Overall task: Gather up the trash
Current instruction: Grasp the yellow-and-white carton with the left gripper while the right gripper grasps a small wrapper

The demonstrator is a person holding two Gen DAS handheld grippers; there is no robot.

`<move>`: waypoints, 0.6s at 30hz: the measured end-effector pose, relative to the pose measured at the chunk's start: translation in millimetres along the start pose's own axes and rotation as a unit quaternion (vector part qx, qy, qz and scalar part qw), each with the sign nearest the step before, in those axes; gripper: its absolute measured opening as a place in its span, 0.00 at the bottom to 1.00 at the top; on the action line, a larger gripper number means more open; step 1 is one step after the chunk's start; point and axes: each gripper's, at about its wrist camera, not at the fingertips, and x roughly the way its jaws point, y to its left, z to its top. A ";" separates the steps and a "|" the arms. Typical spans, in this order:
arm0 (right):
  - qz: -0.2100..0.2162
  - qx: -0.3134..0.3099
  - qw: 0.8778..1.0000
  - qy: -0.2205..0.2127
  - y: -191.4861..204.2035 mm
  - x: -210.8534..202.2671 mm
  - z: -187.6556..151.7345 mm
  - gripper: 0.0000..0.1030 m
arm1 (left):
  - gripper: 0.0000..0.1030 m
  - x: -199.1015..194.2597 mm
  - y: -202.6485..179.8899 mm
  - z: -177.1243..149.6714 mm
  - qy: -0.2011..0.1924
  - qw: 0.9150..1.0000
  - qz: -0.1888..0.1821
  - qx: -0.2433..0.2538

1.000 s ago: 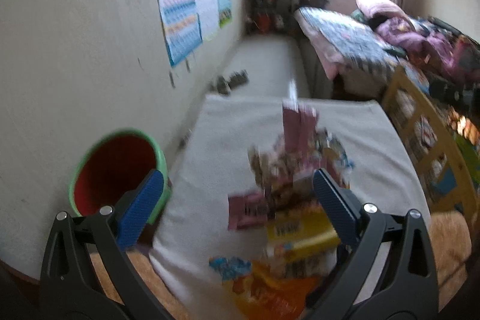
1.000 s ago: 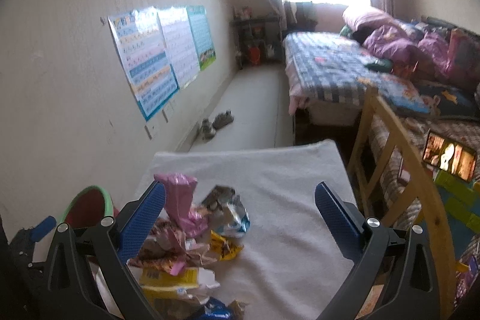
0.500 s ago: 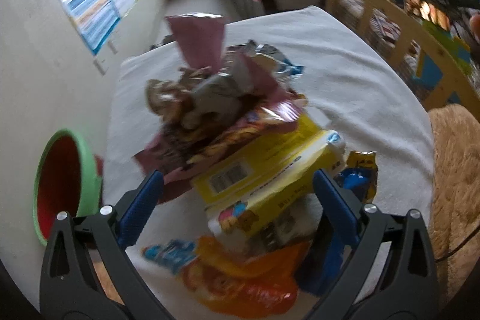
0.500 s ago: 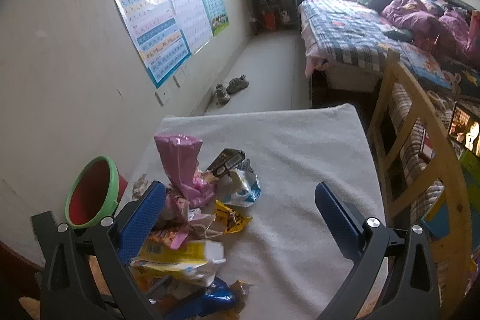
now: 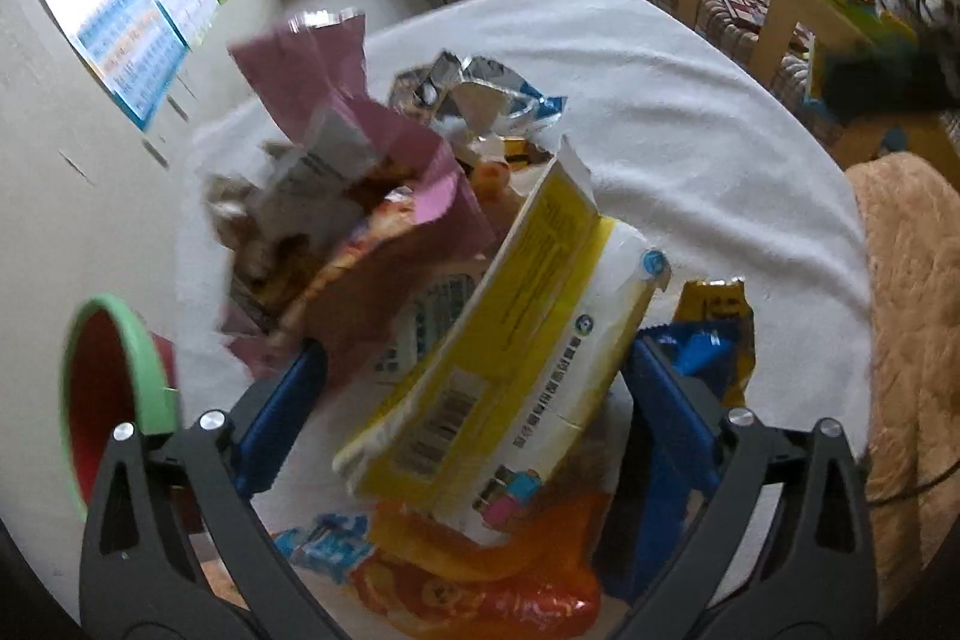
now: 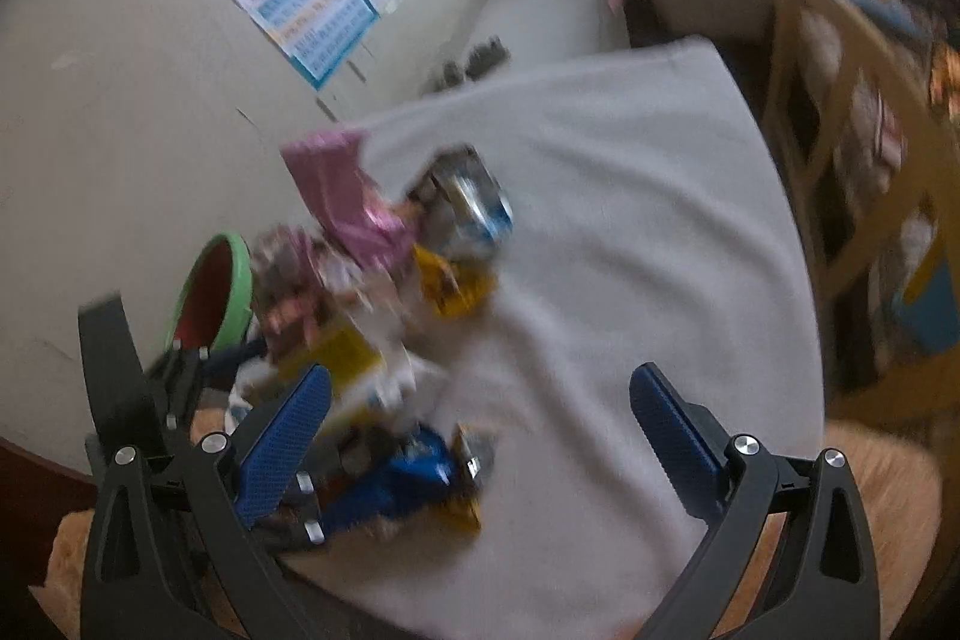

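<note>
Left fingers (image 5: 474, 394) wide, straddling yellow packet (image 5: 510, 352); right fingers (image 6: 480, 418) wide, empty, bare cloth (image 6: 630, 232) ahead.

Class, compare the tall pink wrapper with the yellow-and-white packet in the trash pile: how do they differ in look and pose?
The pink wrapper is plain pink and stands up tallest at the far side of the pile; the yellow-and-white packet is printed, with a barcode, and lies tilted at the near side. The pink wrapper is outside the left gripper's open jaws; the packet lies between them. Both are opened wrappers, heaped on the white cloth.
</note>
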 end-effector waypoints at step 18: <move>0.026 0.002 0.996 0.084 -10.1 42.0 -24.8 0.56 | 0.44 -23.8 40.5 19.2 -0.049 0.981 -0.068 -0.178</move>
